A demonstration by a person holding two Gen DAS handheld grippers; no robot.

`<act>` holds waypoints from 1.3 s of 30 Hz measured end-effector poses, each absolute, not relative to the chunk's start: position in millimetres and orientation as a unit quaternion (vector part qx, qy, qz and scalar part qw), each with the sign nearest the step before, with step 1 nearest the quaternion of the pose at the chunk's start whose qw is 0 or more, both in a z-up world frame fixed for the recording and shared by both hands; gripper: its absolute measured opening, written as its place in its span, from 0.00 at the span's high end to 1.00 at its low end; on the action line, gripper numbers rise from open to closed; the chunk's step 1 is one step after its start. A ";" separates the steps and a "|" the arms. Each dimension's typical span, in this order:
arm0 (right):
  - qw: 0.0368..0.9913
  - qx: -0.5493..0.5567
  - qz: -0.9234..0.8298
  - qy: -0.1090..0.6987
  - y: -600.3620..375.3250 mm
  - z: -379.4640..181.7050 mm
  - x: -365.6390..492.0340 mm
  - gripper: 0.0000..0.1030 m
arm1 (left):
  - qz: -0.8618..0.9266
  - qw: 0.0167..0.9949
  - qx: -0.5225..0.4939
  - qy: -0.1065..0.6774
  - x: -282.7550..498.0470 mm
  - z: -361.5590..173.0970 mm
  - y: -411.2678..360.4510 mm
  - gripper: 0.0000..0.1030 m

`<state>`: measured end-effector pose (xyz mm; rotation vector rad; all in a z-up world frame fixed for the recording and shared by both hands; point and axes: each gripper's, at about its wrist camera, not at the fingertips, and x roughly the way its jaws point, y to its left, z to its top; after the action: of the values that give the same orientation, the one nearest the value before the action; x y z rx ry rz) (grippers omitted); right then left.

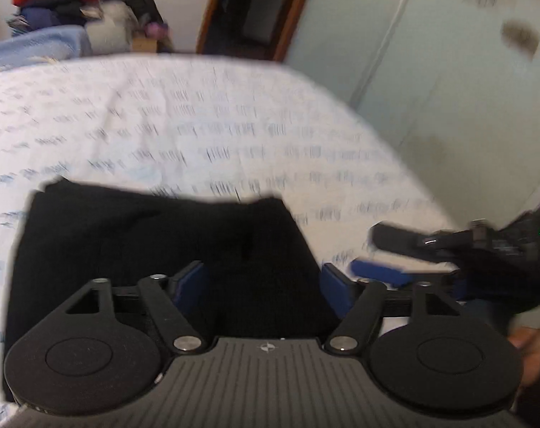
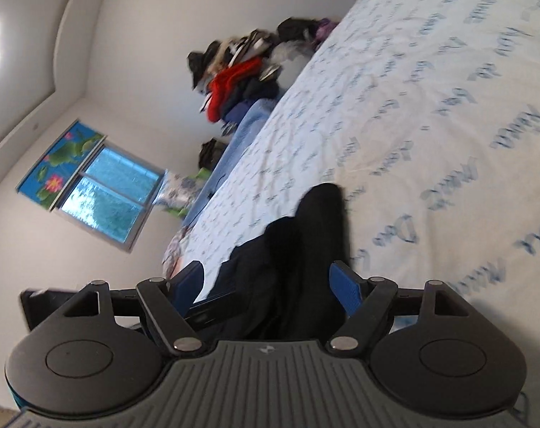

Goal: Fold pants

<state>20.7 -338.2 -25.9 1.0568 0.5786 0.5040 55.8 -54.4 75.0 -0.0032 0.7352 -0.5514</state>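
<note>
Both tools gape — left tool (image 1: 262, 285), right tool (image 2: 266, 285); soft black pants (image 1: 155, 242) lie folded on the printed sheet (image 1: 198, 125).

Black pants (image 1: 155, 246) lie on a white bedsheet (image 1: 198, 125) patterned with blue lettering.
</note>
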 end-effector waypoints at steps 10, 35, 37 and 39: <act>0.704 0.507 0.250 0.430 -301.9 -41.1 103.7 0.12 | -0.126 0.934 -0.097 0.321 54.6 84.1 46.9 0.17; 0.766 0.406 0.266 0.421 -248.7 -24.6 97.3 0.88 | -0.125 0.921 -0.087 0.358 55.5 43.1 61.0 0.11; 0.770 0.403 0.275 0.412 -256.0 -12.6 96.4 0.90 | -0.133 0.921 -0.090 0.355 54.4 49.3 58.9 0.11; 0.781 0.390 0.279 0.400 -266.3 0.7 96.0 0.90 | -0.142 0.923 -0.089 0.346 52.0 56.9 53.4 0.10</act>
<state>96.0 -266.3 0.7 0.8422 0.8648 0.6028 52.0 53.4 56.9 -0.1822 0.7109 -0.2923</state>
